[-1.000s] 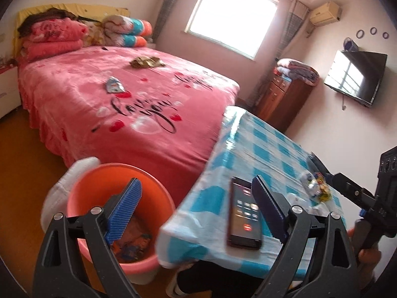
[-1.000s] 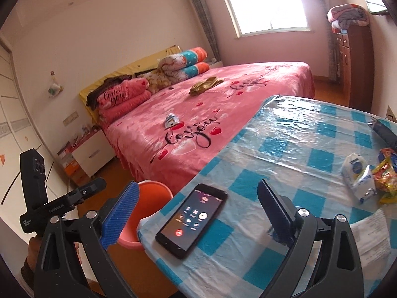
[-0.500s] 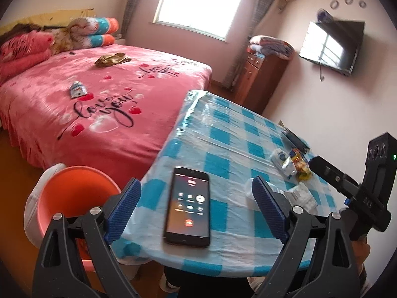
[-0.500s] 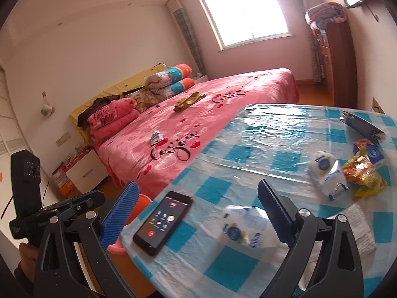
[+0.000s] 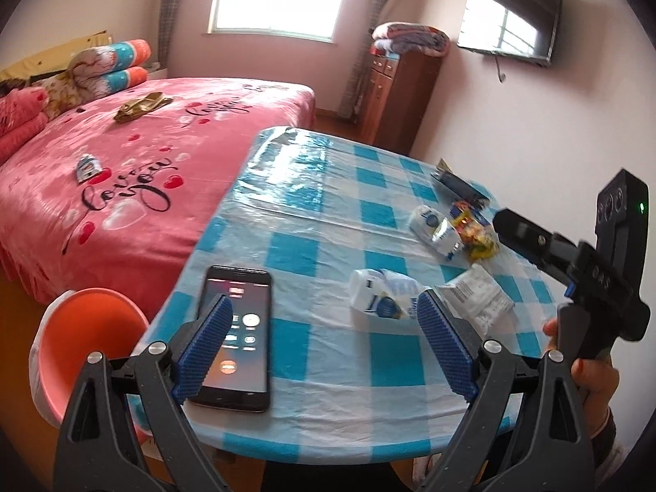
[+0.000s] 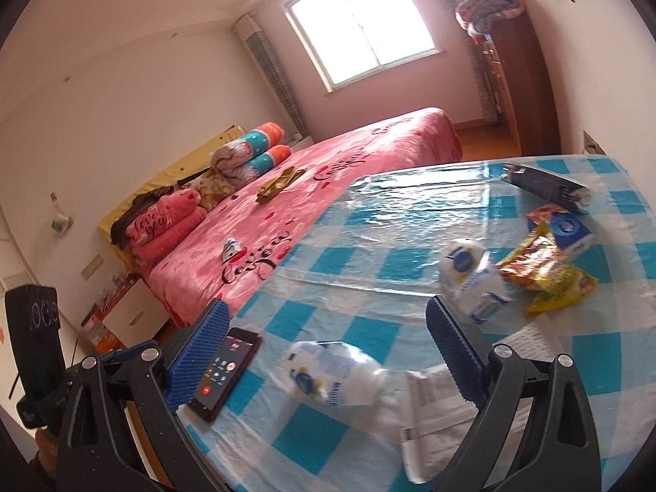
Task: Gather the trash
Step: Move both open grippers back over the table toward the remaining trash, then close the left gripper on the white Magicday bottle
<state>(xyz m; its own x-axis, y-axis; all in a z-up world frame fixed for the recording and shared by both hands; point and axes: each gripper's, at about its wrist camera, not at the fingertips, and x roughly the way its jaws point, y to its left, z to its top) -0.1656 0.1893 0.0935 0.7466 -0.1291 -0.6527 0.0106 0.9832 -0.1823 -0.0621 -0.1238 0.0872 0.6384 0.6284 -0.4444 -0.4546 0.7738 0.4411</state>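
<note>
Since the earlier frames, both cameras have swung rightward across the blue-and-white checked tablecloth [image 5: 328,254], so the round orange plastic bin [image 5: 94,328] has slid to the left edge of the left wrist view and more trash shows on the table.

From the left wrist, the left gripper [image 5: 324,344] hangs over the near table edge with its blue ribbed fingers [image 5: 445,352] spread wide and nothing between them. A black smartphone with a lit call screen [image 5: 242,328] lies partly behind the left finger. A crumpled white-and-blue plastic wrapper [image 5: 381,299] lies just beyond the right finger, with a white printed packet [image 5: 475,295] beside it. Farther back sit a second white-and-blue pouch [image 5: 434,229], a yellow-and-red snack wrapper [image 5: 475,235] touching it, and a dark flat packet [image 5: 459,184]. The right gripper's black body shows at the right. A pink bedspread with hearts [image 5: 143,164] carries a small wrapper [image 5: 87,166] and an olive crumpled item [image 5: 141,106].

From the right wrist, the right gripper [image 6: 328,352] is likewise released, with its fingers [image 6: 455,352] apart and empty. The crumpled wrapper [image 6: 332,373] lies on the cloth [image 6: 361,287] between them, not touched. The packet [image 6: 434,406] lies beneath the right finger, the phone [image 6: 225,373] by the left finger. The pouch [image 6: 471,274] and snack wrapper [image 6: 545,270] lie beyond, with a blue-and-white pack [image 6: 570,229] and the dark packet [image 6: 541,184] behind.
</note>
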